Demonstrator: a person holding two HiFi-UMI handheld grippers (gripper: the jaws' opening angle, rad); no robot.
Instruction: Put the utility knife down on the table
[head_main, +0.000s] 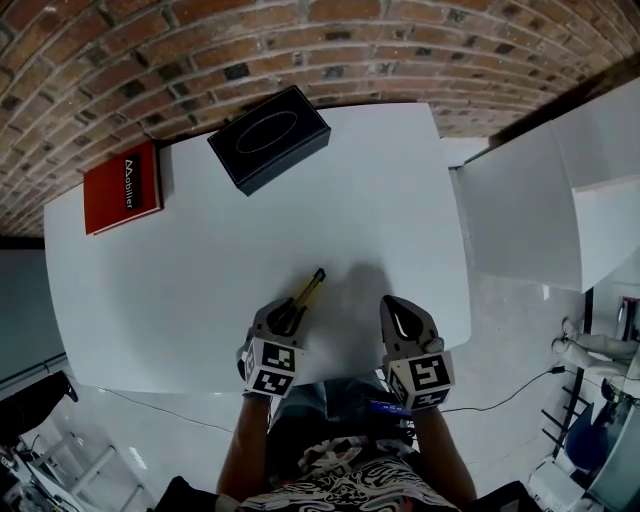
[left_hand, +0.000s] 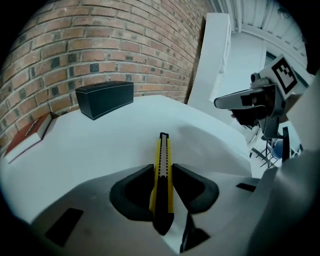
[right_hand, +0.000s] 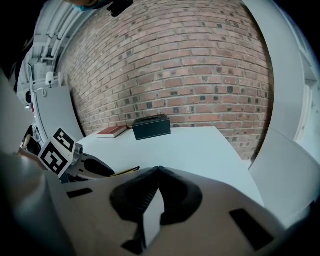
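A yellow and black utility knife (head_main: 308, 290) points away from me over the near part of the white table (head_main: 200, 270). My left gripper (head_main: 289, 316) is shut on its rear half. In the left gripper view the knife (left_hand: 163, 155) runs straight out between the two dark pads (left_hand: 135, 192), its tip forward. I cannot tell whether it touches the tabletop. My right gripper (head_main: 393, 305) hovers beside it at the table's front edge, shut with nothing in it. In the right gripper view my right gripper (right_hand: 159, 171) has its jaws together, and the knife (right_hand: 126, 171) shows at the left.
A black box (head_main: 268, 138) stands at the table's far side, with a red book (head_main: 122, 187) at the far left corner. A brick wall (head_main: 300, 40) runs behind. A white cabinet (head_main: 530, 200) stands to the right of the table.
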